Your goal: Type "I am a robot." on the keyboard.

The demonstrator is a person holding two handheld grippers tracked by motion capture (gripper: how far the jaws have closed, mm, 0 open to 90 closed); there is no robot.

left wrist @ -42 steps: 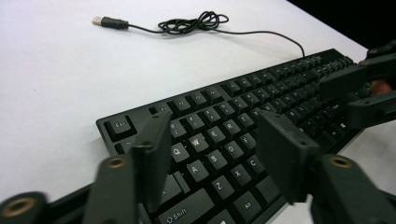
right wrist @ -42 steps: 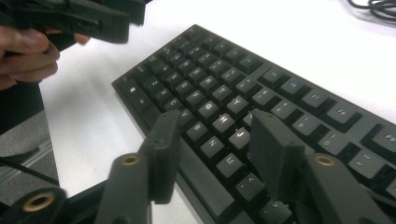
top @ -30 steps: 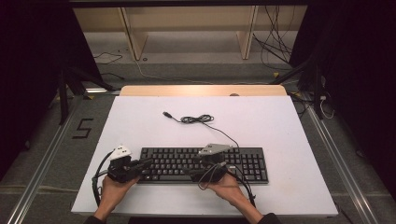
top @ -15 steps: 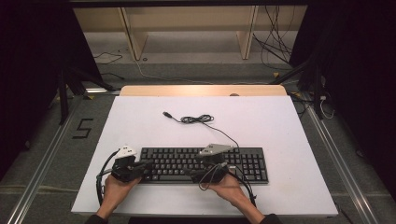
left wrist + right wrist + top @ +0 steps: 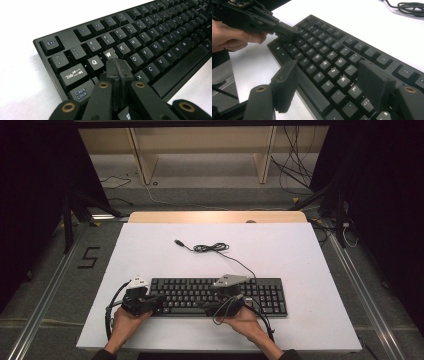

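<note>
On the white worktop [image 5: 150, 250], the left gripper [image 5: 117, 67], jaws pressed together, touches the black plastic keyboard's [image 5: 260, 287] left keys; the right gripper [image 5: 329, 82], jaws spread, hovers above it.

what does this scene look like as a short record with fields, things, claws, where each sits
surface: white rectangular table
main thing: black full-size plastic keyboard, flat near the front edge
cable: thin black cord, loosely coiled behind the keyboard
left claw: jaws shut, tip over the A and S keys, below W
right claw: jaws open, nothing between them, poised above the J, K, L keys
hands: one on each claw, at the keyboard's front edge
</note>
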